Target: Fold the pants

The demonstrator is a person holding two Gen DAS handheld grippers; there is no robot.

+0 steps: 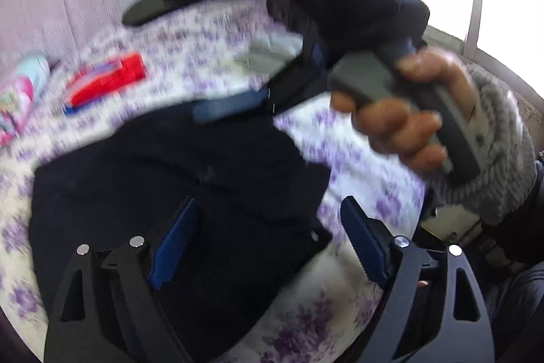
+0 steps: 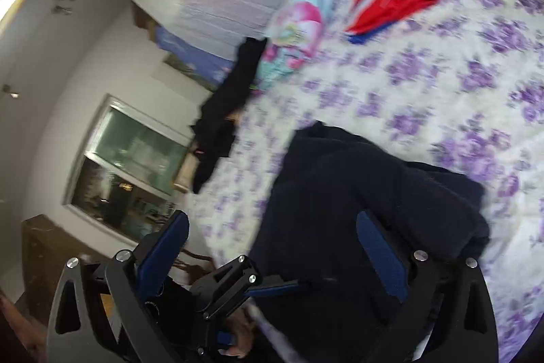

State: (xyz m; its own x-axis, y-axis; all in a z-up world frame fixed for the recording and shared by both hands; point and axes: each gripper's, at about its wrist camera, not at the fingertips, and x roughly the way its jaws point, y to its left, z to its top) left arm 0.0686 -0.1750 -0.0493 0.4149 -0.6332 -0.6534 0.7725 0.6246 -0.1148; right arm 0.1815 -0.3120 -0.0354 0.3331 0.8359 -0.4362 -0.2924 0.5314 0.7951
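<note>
Dark navy pants [image 1: 163, 172] lie folded into a compact, thick bundle on the purple-flowered bedspread [image 1: 357, 152]. Left gripper [image 1: 268, 244] hangs over them, jaws wide apart, gripping nothing. Right gripper [image 2: 272, 247] likewise stands open above the bundle.

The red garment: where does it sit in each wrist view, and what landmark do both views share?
Left wrist: red garment at left of centre, on the floral sheet beyond the dark pants.
Right wrist: red garment at upper right, beyond the pants.
Shared landmark: the pink-and-teal bundle beside it.
</note>
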